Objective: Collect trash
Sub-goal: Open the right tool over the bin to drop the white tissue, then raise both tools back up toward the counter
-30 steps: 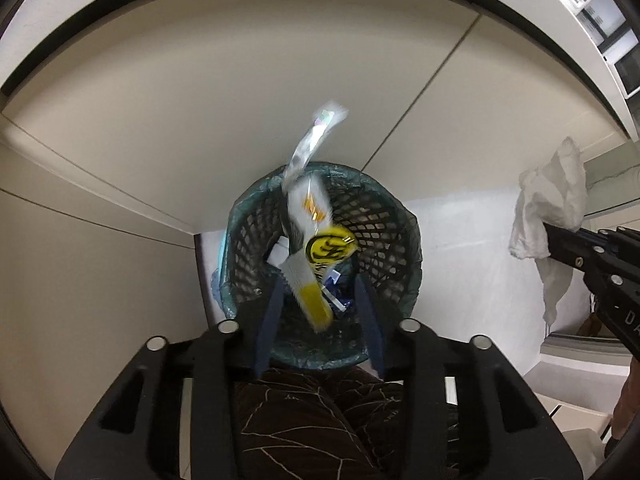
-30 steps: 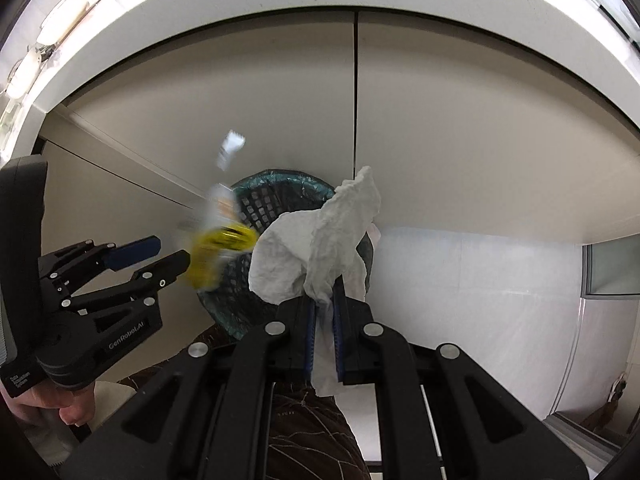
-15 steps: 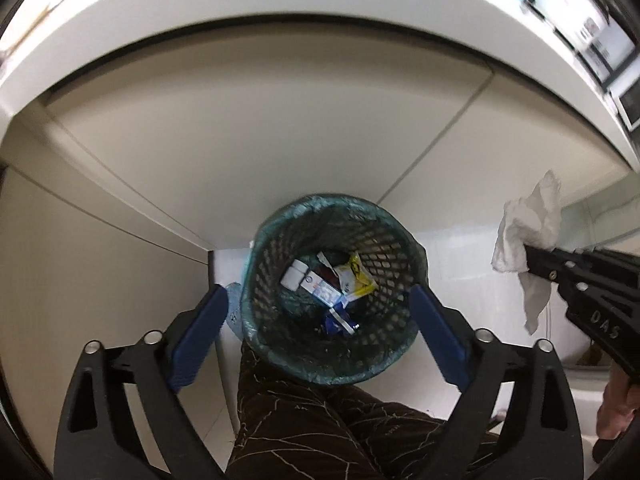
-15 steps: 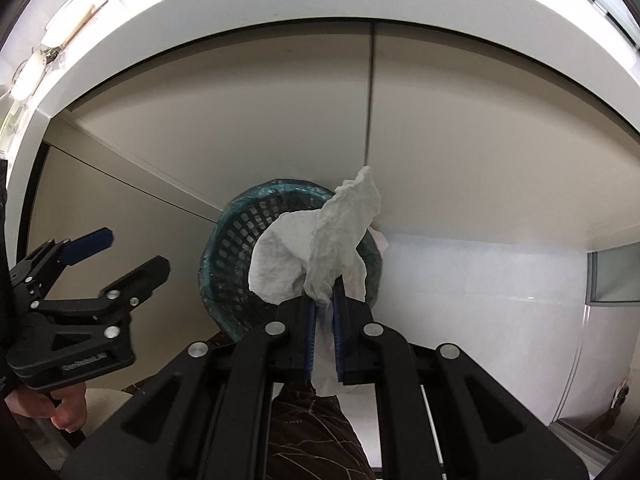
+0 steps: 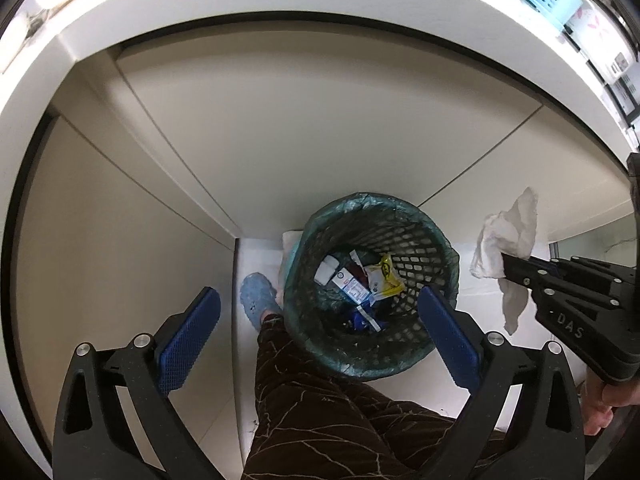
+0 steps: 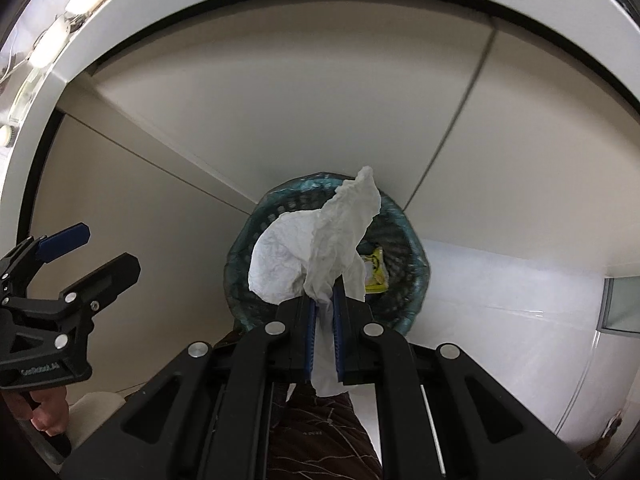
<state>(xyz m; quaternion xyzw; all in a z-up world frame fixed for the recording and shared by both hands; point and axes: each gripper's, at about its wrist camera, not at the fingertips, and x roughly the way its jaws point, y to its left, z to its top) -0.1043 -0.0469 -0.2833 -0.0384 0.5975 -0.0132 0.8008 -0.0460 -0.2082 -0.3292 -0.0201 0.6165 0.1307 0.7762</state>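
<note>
The left gripper [image 5: 316,320], blue textured pads still spreading wide with nothing between them, hangs over the round mesh wastebasket [image 5: 420,240], while the right gripper [image 6: 325,320] pinches a crumpled white tissue [image 6: 320,240].

Both fisheye views look steeply down along their own gripper fingers from above the floor. The left wrist view has the mesh bin [image 5: 372,292] at lower centre, seen into. The right wrist view faces the same bin [image 6: 404,280] at centre, partly hidden. Both views share the bin and the cabinet fronts [image 5: 280,128] across the upper frame.
</note>
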